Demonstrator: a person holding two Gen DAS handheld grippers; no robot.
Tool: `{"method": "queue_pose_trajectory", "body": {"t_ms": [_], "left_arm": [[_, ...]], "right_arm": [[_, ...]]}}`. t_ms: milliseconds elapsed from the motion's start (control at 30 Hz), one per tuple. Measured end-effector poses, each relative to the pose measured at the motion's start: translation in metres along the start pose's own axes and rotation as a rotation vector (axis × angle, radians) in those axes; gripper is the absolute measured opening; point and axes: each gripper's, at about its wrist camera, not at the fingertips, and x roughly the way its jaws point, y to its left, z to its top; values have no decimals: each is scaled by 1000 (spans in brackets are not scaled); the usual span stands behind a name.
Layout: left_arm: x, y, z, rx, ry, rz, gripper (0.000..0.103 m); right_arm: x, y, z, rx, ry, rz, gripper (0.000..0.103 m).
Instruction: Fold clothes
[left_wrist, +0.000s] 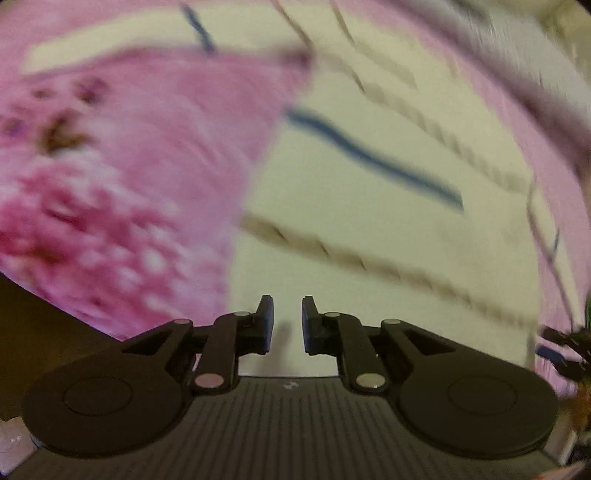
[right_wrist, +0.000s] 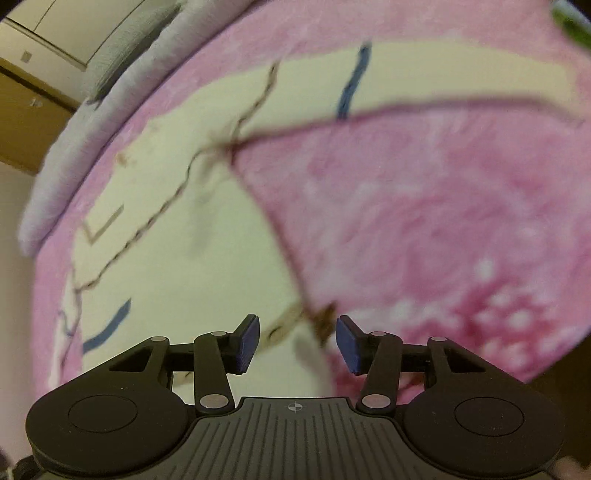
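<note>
A pale cream garment (left_wrist: 369, 206) with blue marks and brown stitched lines lies spread on a pink flowered blanket (left_wrist: 122, 177). My left gripper (left_wrist: 287, 322) is open and empty, hovering low over the cream cloth. In the right wrist view the same garment (right_wrist: 177, 258) lies to the left and its edge runs diagonally down to a brown-trimmed corner (right_wrist: 317, 317). My right gripper (right_wrist: 297, 338) is open, with that corner between its fingers, not clamped. Both views are blurred by motion.
The pink blanket (right_wrist: 424, 206) covers a bed. A grey-lilac quilt (right_wrist: 74, 147) lies along its far edge, with a wooden cupboard (right_wrist: 26, 110) and wall behind. Dark floor shows at the lower left of the left wrist view (left_wrist: 44, 332).
</note>
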Motion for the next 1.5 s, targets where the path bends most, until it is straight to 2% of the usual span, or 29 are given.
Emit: {"method": "queue_pose_trajectory", "body": {"t_ms": [33, 67, 133, 233, 367, 500, 600, 700, 733, 767, 800, 833, 900, 1000, 1100, 1133, 1167, 1233, 1300, 1333, 1400, 1500], "left_arm": [[6, -9, -1, 32, 24, 17, 10], [11, -18, -1, 62, 45, 31, 10], [8, -32, 1, 77, 17, -11, 11], [11, -51, 15, 75, -7, -66, 11], [28, -78, 43, 86, -38, -121, 11], [45, -102, 71, 61, -56, -192, 11], [56, -122, 83, 74, -68, -205, 11], [62, -133, 93, 86, -70, -198, 11], [64, -134, 96, 85, -68, -194, 11], [64, -134, 98, 81, -68, -194, 11], [65, -134, 100, 77, -68, -194, 11], [64, -132, 102, 77, -70, -189, 11], [62, -128, 104, 76, -78, -176, 11], [62, -115, 106, 61, -86, -166, 11], [67, -101, 108, 30, -82, -153, 11], [67, -96, 109, 22, -80, -152, 11], [66, -92, 111, 18, -82, -149, 11], [63, -84, 114, 21, -92, -140, 11], [61, -77, 118, 25, -103, -132, 11], [60, -73, 120, 25, -108, -130, 11], [61, -64, 124, 11, -112, -138, 11], [59, -50, 130, -19, -113, -158, 11]], "right_arm": [[10, -3, -4, 5, 53, -46, 49], [13, -8, -5, 20, 68, -57, 49], [3, -18, -5, 70, 34, -16, 50], [-24, -53, 14, 214, -102, 28, 50], [-59, -133, 43, 506, -330, 77, 50], [-71, -206, 61, 793, -522, 216, 50], [-57, -232, 70, 923, -578, 331, 50], [-38, -246, 82, 1001, -578, 356, 49], [-36, -246, 89, 988, -587, 347, 43], [-37, -246, 97, 955, -590, 318, 29], [-39, -243, 108, 900, -588, 275, 10], [-42, -239, 119, 828, -581, 219, 8], [-62, -228, 137, 678, -649, 154, 7], [-83, -220, 162, 563, -707, 38, 8], [-68, -217, 182, 533, -565, -95, 9], [-65, -213, 183, 543, -551, -131, 21], [-61, -209, 183, 552, -536, -167, 23], [-66, -189, 171, 539, -562, -223, 24], [-67, -157, 155, 477, -572, -236, 24], [-63, -141, 150, 432, -544, -205, 24], [-41, -106, 142, 321, -422, -75, 24], [2, -56, 110, 199, -220, 113, 24]]}}
